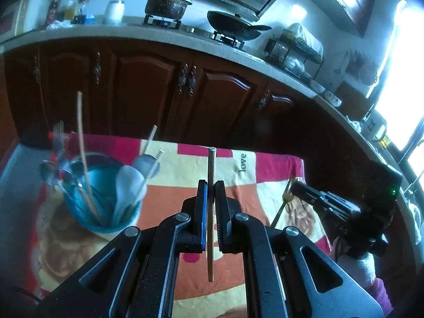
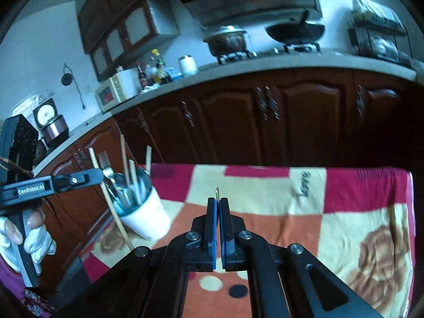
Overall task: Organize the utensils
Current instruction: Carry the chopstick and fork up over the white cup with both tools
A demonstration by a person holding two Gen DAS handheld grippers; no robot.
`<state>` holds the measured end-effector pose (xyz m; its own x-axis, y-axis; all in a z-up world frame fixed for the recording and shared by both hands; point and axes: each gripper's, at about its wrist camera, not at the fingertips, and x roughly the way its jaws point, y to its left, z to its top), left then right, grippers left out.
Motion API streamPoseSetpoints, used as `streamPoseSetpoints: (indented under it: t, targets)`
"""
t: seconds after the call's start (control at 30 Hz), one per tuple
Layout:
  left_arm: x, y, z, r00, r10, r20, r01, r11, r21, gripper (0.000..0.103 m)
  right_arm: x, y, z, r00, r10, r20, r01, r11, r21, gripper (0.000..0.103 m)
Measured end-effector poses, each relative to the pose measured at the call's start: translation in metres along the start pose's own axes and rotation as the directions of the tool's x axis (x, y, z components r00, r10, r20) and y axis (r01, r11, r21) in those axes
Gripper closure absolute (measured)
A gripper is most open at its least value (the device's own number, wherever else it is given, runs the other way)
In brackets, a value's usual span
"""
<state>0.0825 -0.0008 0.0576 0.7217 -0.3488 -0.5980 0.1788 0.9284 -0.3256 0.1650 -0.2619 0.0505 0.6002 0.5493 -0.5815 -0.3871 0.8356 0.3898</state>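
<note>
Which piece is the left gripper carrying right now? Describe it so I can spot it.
Start at the patchwork tablecloth in front of the dark wooden cabinets. Above it the left gripper is shut on a single pale wooden chopstick. Unlike the utensils standing in the cup, it is out on its own, clamped between the pads.

One cup (image 2: 145,217) on the desk (image 2: 278,212) — stuffed with cutlery, too blurry for an exact tally, but at least three chopsticks (image 2: 123,163) and a few spoons (image 1: 49,169) poke out. Two tongs: the left (image 1: 211,185) has one chopstick (image 1: 211,212), the right (image 1: 292,189) has one gold fork (image 1: 283,206). Two pots (image 1: 167,4) on the stove.
</note>
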Motion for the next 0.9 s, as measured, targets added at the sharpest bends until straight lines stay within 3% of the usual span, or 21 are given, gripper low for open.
streamPoseSetpoints:
  t: [0.53,0.9]
  targets:
    - [-0.071,0.040,0.031,0.989,0.054,0.135,-0.052,0.999,-0.014,0.099,0.019,0.095,0.054,0.995,0.087,0.053,-0.081,0.991,-0.111,0.102]
    - [-0.093,0.092,0.070,0.958,0.171,0.232,-0.156,0.984,-0.081,0.099,0.058,0.157,0.082,0.993,0.098,0.071,-0.082,0.978,-0.194,0.102]
